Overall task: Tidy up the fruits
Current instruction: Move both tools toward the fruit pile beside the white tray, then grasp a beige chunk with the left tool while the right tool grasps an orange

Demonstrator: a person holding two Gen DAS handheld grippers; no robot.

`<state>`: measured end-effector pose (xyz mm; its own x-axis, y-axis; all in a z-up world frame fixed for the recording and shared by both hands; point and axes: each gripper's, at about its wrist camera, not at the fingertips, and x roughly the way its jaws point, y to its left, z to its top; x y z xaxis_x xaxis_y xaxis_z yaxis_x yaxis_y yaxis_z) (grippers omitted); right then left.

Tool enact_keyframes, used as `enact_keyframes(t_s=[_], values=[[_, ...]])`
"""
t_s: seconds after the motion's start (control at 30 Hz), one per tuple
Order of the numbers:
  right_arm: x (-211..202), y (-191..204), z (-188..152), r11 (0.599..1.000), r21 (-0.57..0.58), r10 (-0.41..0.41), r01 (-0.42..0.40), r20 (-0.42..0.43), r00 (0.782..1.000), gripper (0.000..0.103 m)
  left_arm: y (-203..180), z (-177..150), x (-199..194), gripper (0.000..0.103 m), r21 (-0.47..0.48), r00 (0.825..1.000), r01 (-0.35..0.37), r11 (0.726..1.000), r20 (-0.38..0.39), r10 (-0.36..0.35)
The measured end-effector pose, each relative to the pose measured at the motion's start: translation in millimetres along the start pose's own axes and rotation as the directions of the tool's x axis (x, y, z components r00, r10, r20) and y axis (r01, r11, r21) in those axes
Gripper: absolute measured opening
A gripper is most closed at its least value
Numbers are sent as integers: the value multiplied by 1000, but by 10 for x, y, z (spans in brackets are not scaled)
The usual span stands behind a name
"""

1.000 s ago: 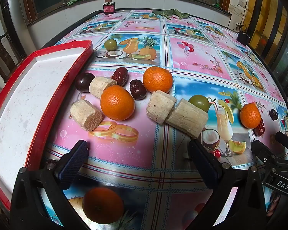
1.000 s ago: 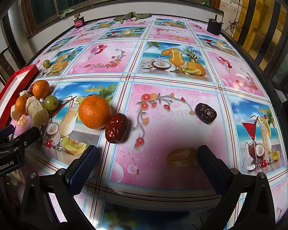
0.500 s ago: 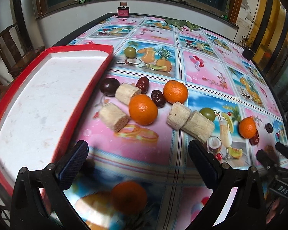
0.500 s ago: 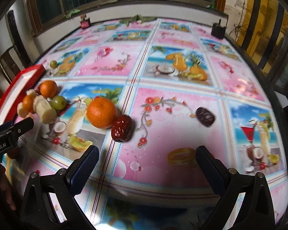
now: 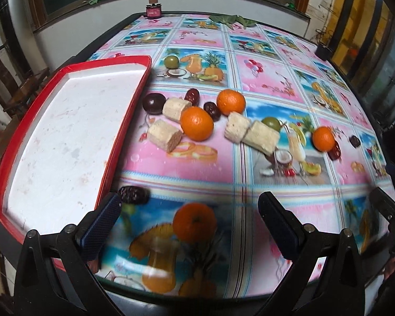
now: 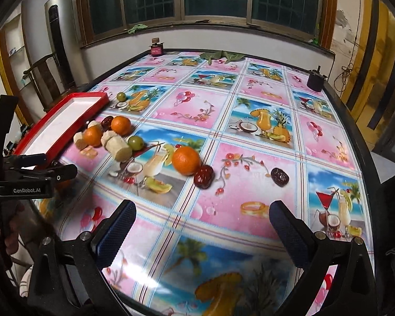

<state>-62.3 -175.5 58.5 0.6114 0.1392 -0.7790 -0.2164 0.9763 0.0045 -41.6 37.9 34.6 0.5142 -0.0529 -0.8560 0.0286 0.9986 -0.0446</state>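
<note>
A red-rimmed white tray [image 5: 73, 131] lies at the table's left, empty inside; it also shows in the right wrist view [image 6: 65, 115]. Beside it lie oranges [image 5: 196, 123], pale cane pieces [image 5: 164, 134], dark red dates [image 5: 192, 96] and green fruits [image 5: 171, 61]. One orange [image 5: 193, 221] and a dark date [image 5: 133, 194] lie near my left gripper [image 5: 188, 225], which is open and empty above the table's near edge. My right gripper [image 6: 200, 226] is open and empty, short of an orange [image 6: 185, 160] and two dates [image 6: 203, 176].
A fruit-print tablecloth [image 6: 250, 121] covers the table. A small red jar [image 6: 157, 48] and green leaves [image 6: 221, 55] lie at the far edge, a black object [image 6: 314, 80] at the far right. A wooden chair [image 6: 43, 76] stands left of the table.
Both grippers have pulled back and risen, so more of the table and tray shows. The fruits have not moved. Both stay open.
</note>
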Motion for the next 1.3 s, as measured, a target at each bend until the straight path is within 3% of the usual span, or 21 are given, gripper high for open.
enact_keyframes(t_s=[0.33, 0.73, 0.97, 1.17, 1.3], values=[[20, 79, -26, 996, 15, 92, -91, -47, 995, 98, -36, -37, 10, 103, 27, 999, 27, 999, -42, -25], [54, 117, 15, 994, -19, 107, -108, -52, 993, 87, -152, -6, 74, 103, 57, 999, -1, 998, -53, 4], [64, 45, 16, 994, -18, 108, -109, -55, 993, 75, -169, 14, 88, 103, 58, 999, 4, 998, -52, -1], [98, -56, 49, 993, -5, 120, -121, -67, 991, 65, -248, 113, 84, 102, 40, 996, 70, 997, -49, -68], [144, -73, 128, 992, -13, 127, -128, -70, 989, 60, -394, 240, 99, 100, 27, 985, 160, 987, -67, -158]])
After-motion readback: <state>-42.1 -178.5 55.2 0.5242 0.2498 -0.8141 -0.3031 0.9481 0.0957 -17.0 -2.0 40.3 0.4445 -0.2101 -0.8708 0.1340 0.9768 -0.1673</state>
